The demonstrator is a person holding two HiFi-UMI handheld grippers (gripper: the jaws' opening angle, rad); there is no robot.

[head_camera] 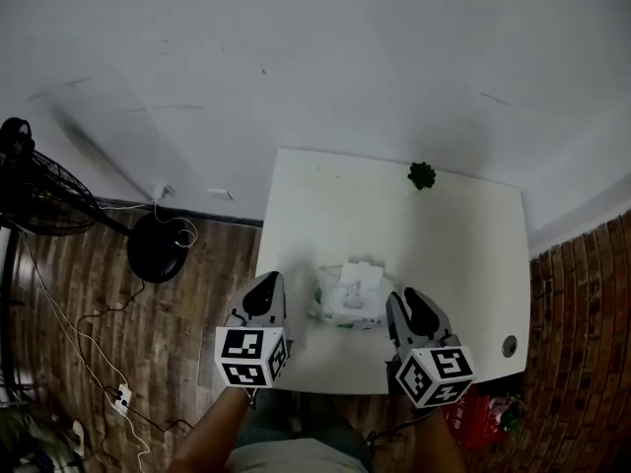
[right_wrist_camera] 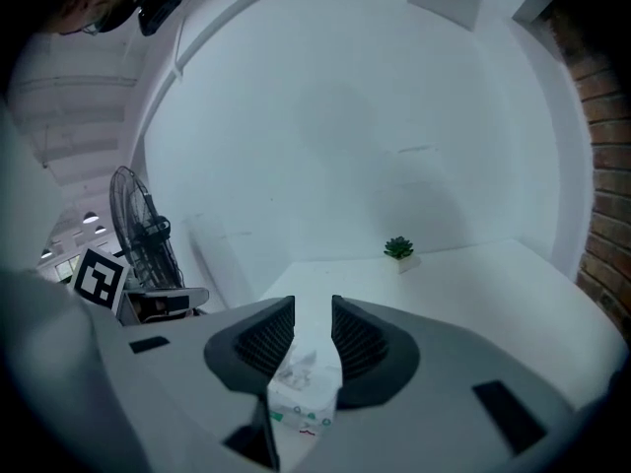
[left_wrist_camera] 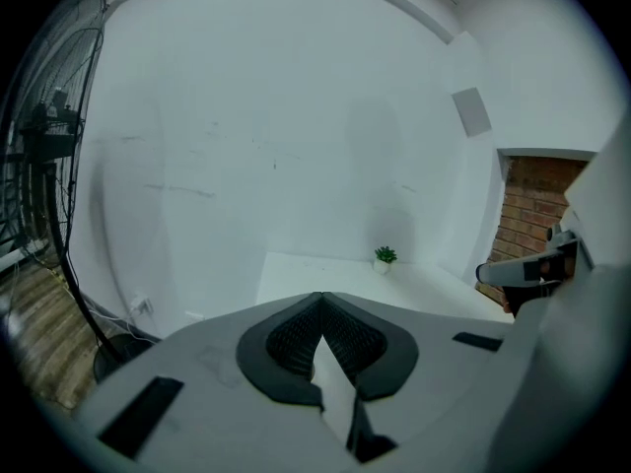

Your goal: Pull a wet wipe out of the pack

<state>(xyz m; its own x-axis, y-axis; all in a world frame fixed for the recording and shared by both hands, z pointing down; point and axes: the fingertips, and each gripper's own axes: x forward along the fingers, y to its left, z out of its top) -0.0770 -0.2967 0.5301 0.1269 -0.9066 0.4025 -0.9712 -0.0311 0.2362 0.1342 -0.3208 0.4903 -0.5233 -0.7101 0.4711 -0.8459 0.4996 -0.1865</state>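
Wipe pack (head_camera: 347, 299) lies near front edge of worktop (head_camera: 444, 235), btwn both tools. Left hand-held gripper (left_wrist_camera: 320, 308) clenched, empty; right hand-held gripper (right_wrist_camera: 313, 313) released, pack seen thru its gap, not gripped. Risk: nothing pins pack, so it may lift w/ the wipe, or several drag out.

White table (head_camera: 444, 235), wipe pack (head_camera: 350, 294), small plant (head_camera: 422, 174)

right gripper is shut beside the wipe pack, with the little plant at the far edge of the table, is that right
Not quite. The right gripper is open: the right gripper view shows its jaws standing apart, with the wipe pack visible through the gap. The rest holds: the little plant sits at the far edge of the table.
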